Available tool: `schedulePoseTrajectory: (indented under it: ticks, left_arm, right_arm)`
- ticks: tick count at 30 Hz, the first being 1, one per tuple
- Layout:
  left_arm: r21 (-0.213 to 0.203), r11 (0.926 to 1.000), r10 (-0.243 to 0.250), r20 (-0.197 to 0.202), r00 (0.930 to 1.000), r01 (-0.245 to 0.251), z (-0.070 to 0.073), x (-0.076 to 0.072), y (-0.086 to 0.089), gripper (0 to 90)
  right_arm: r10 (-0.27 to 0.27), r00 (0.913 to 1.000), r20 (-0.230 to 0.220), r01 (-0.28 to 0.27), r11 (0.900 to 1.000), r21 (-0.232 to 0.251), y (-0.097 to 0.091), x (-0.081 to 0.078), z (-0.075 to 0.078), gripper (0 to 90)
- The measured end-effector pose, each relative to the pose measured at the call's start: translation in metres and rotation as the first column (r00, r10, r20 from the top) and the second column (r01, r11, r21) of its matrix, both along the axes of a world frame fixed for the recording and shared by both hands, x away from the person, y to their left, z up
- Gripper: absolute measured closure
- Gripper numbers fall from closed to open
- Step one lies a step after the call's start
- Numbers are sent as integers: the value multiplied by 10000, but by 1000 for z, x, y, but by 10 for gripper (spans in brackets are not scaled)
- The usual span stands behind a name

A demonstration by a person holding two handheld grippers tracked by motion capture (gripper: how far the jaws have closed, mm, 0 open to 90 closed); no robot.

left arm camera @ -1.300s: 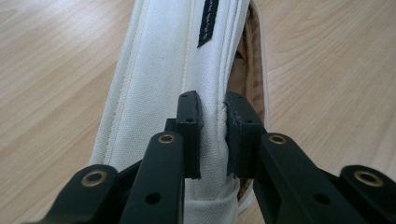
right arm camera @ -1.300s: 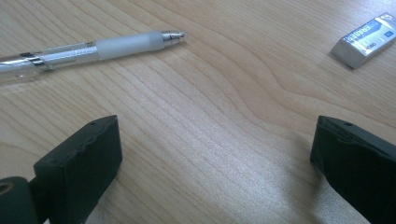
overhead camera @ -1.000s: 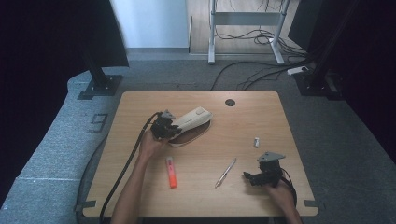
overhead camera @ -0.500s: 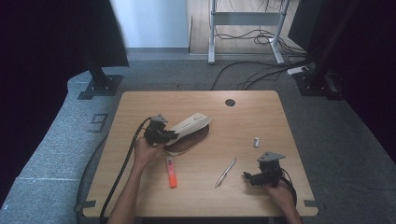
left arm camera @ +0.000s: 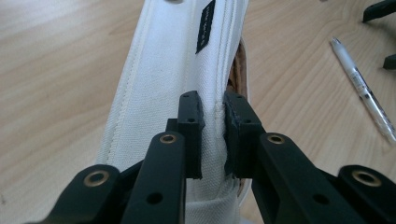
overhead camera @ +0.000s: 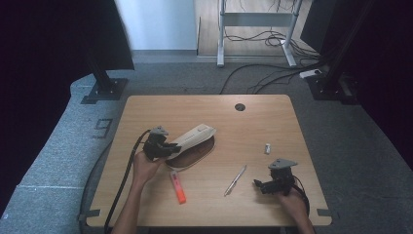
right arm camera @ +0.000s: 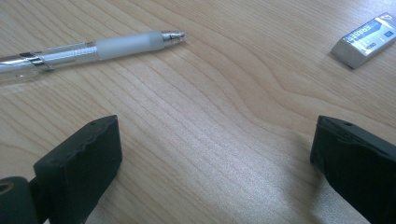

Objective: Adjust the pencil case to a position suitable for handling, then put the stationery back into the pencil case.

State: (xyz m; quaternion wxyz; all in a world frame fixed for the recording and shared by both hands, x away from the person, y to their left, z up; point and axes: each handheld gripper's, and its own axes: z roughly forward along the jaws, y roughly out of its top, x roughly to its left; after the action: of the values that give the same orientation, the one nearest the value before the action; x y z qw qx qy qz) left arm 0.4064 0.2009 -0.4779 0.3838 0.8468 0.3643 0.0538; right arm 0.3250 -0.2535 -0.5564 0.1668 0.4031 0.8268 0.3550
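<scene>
A cream canvas pencil case [overhead camera: 194,139] with a brown inside lies near the middle of the wooden worktop [overhead camera: 253,122], slanting from lower left to upper right, its mouth gaping on the side toward the person. The left gripper [overhead camera: 163,146] sits at the case's lower left end, and the left gripper view shows its fingers [left arm camera: 190,126] pinching a fold of the cream fabric along the seam, a small dark label [left arm camera: 204,27] farther up the cloth. Just below the case lies an orange marker [overhead camera: 178,186], and to its right a clear pen [overhead camera: 235,180] with a frosted grip. A small white eraser [overhead camera: 267,148] rests farther right, apart from the pen. The right gripper [overhead camera: 265,185] is held low over the worktop's right front part, its fingers [right arm camera: 79,163] spread wide with bare wood between them, the pen tip and the eraser beyond them.
</scene>
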Motion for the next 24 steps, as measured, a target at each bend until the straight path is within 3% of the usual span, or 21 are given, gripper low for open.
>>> schedulePoseTrajectory:
  ticks: [11,24]
  left_arm:
    - [-175,9998,56,68,10000,-55,-1,-20,9,781]
    - [-68,10000,18,154,9999,-17,1,-25,10,779]
  right_arm:
    - [-71,10000,-71,70,10000,-66,0,0,0,0]
    - [-114,9999,-88,113,9999,-58,1,0,0,0]
